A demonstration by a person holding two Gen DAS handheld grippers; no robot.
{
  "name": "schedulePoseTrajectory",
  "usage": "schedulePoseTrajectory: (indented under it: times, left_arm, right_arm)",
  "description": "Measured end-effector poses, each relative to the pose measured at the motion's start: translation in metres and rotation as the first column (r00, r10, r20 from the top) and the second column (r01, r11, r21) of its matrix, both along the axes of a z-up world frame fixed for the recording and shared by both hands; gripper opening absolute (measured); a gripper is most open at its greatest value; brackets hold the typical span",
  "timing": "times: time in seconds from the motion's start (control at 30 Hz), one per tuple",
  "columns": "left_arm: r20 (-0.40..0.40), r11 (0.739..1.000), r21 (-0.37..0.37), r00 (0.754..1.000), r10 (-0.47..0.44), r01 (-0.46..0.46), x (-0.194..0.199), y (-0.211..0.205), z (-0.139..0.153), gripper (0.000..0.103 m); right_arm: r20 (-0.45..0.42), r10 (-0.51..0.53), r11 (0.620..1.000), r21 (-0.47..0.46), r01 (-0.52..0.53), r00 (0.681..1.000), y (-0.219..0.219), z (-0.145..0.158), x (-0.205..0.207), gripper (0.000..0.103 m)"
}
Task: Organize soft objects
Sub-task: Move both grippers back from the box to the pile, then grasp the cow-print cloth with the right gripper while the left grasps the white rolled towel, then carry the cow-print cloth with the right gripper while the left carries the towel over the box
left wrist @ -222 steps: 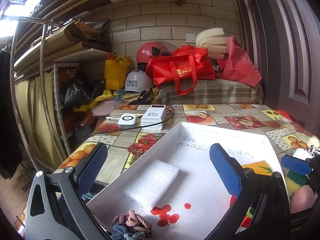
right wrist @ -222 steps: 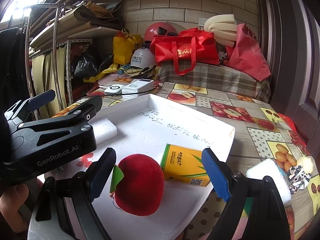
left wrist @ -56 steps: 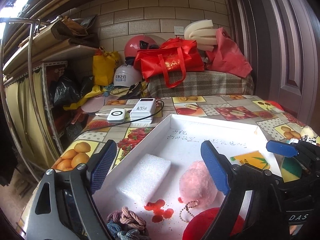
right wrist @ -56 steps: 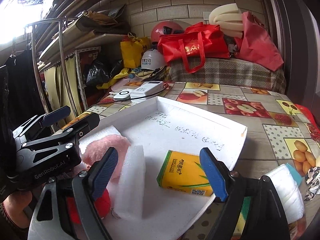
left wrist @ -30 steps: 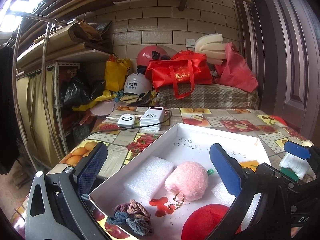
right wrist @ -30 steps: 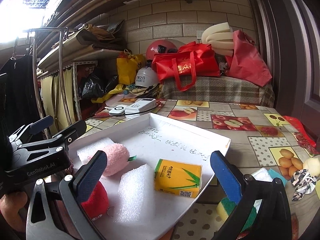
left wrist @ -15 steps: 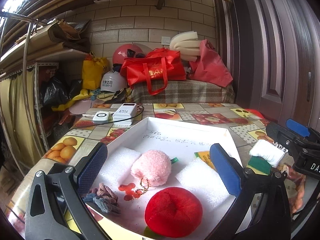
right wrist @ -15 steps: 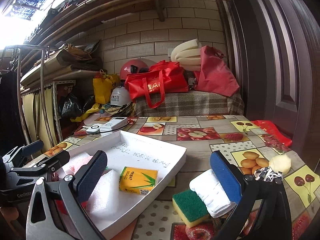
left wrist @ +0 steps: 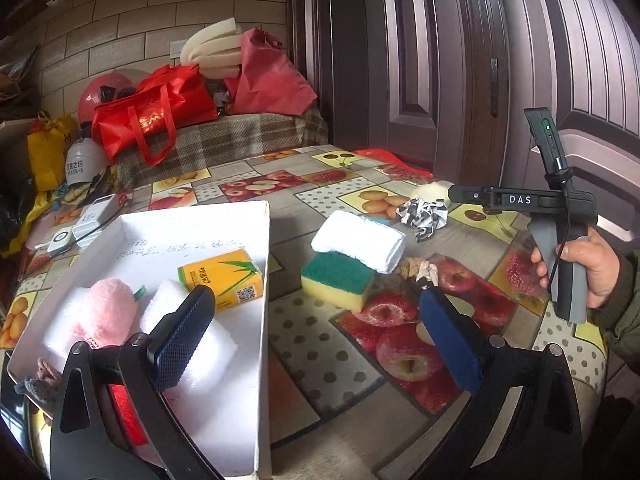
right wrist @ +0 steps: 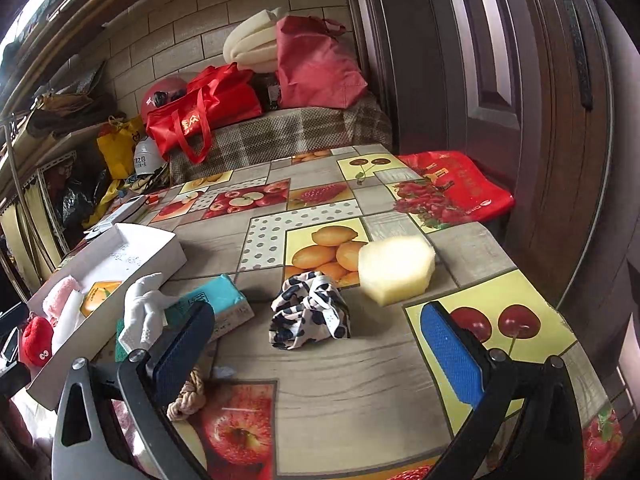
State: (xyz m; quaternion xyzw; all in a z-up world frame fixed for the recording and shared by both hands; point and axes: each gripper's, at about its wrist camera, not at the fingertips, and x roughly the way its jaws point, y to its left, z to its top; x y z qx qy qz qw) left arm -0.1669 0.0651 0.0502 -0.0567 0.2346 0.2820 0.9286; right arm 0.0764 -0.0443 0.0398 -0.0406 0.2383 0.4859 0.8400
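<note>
Both grippers are up over the fruit-patterned worktop (left wrist: 320, 196) now, and both are empty. The left gripper (left wrist: 316, 332) has its fingers spread wide, hanging above the right edge of the shallow white cardboard tray (left wrist: 262, 264). The right gripper (right wrist: 316, 340) is just as wide, over bare cloth.

Loose on the worktop: a green-and-yellow sponge (left wrist: 338, 284) with a rolled white towel (left wrist: 358, 240) leaning on its far edge, a black-and-white patterned scrunchie (right wrist: 310, 312) in the middle, and a pale yellow foam block (right wrist: 396, 268) just beyond it. A beige braided hair tie (right wrist: 188, 396) lies beside the right gripper's left finger.

Only the left wrist view shows the tray's contents clearly: a fluffy pink ball (left wrist: 108, 312), white foam pads (left wrist: 200, 344) and a yellow tissue pack (left wrist: 224, 276). It also catches the person's hand (left wrist: 588, 264) on the right gripper's grey handle. The right wrist view alone shows a teal tissue pack (right wrist: 216, 304) behind the towel.

Half a second ago both cameras looked more toward the tray; they have swung right, toward the door side.
</note>
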Motion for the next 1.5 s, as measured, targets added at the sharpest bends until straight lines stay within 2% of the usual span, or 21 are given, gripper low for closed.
schedulePoseTrajectory:
  times: [0.1,0.17,0.27,0.37,0.47,0.5,0.53,0.63,0.77,0.87,0.9,0.93,1.03,1.13,1.3,1.4,1.5]
  left_arm:
    - [-0.03,0.999,-0.042,0.999,-0.018,0.016,0.023,-0.002,-0.004,0.103]
    - [-0.028,0.998,-0.058,1.0,-0.012,0.01,0.031,0.0,-0.004,0.103]
    - [0.032,0.999,-0.03,0.999,0.024,-0.023,0.034,0.001,0.001,0.102]
    - [0.024,0.999,0.009,0.999,0.034,-0.035,0.048,0.0,0.003,0.102]
    - [0.006,0.998,0.046,0.999,0.033,-0.033,0.065,-0.004,0.004,0.102]
    - [-0.002,0.997,0.058,0.999,0.041,-0.041,0.071,-0.004,0.004,0.102]
    - [-0.01,0.997,0.065,0.999,0.048,-0.048,0.077,-0.002,0.004,0.102]
    - [-0.032,0.994,0.064,0.995,0.096,-0.094,0.093,0.008,0.003,0.102]
    - [-0.069,0.991,0.0,0.988,0.136,-0.136,0.112,0.032,-0.003,0.102]
    - [-0.107,0.989,-0.051,0.986,0.132,-0.138,0.122,0.044,-0.01,0.099]
    - [-0.119,0.989,-0.062,0.985,0.128,-0.136,0.124,0.047,-0.012,0.089]
    - [-0.128,0.988,-0.071,0.984,0.125,-0.134,0.126,0.048,-0.013,0.072]
    - [-0.111,0.99,-0.095,0.989,0.095,-0.106,0.123,0.048,-0.014,0.059]
    - [-0.057,0.993,-0.076,0.994,0.09,-0.094,0.114,0.041,-0.009,0.056]
    - [0.077,0.996,0.007,0.993,0.087,-0.088,0.091,0.023,0.006,0.056]
    - [0.11,0.994,0.061,0.99,0.087,-0.094,0.082,0.012,0.01,0.056]
    - [0.122,0.991,0.083,0.988,0.09,-0.101,0.075,0.007,0.013,0.056]
  right_arm:
    - [-0.019,-0.036,0.998,-0.047,0.035,0.999,-0.006,-0.005,0.014,0.103]
    - [-0.041,-0.023,0.997,-0.068,0.021,0.999,-0.006,-0.008,0.019,0.103]
    - [-0.036,0.044,0.992,-0.113,-0.048,0.998,0.009,-0.01,0.016,0.103]
    - [0.018,0.089,0.985,-0.153,-0.086,0.996,0.03,-0.008,0.008,0.1]
    - [0.005,0.13,0.968,-0.216,-0.126,0.991,0.056,-0.013,0.006,0.081]
    - [-0.006,0.136,0.96,-0.247,-0.133,0.991,0.064,-0.016,0.006,0.07]
    - [-0.017,0.139,0.951,-0.277,-0.138,0.99,0.071,-0.02,0.007,0.063]
    - [-0.041,0.13,0.936,-0.324,-0.137,0.991,0.076,-0.027,0.009,0.059]
    - [-0.079,0.126,0.943,-0.299,-0.144,0.989,0.071,-0.028,0.015,0.058]
    - [-0.083,0.127,0.943,-0.298,-0.146,0.988,0.071,-0.028,0.015,0.058]
    - [-0.078,0.129,0.942,-0.302,-0.146,0.989,0.071,-0.028,0.014,0.058]
    - [-0.074,0.133,0.941,-0.305,-0.149,0.988,0.072,-0.027,0.013,0.055]
    - [-0.063,0.139,0.94,-0.304,-0.152,0.988,0.072,-0.026,0.012,0.049]
    - [-0.037,0.134,0.953,-0.268,-0.139,0.99,0.066,-0.02,0.009,0.045]
    - [0.08,0.106,0.985,-0.148,-0.093,0.991,0.046,-0.004,-0.004,0.045]
    - [0.139,0.067,0.994,-0.09,-0.055,0.988,0.035,0.004,-0.011,0.045]
    - [0.126,0.055,0.998,-0.049,-0.049,0.991,0.029,0.006,-0.014,0.045]
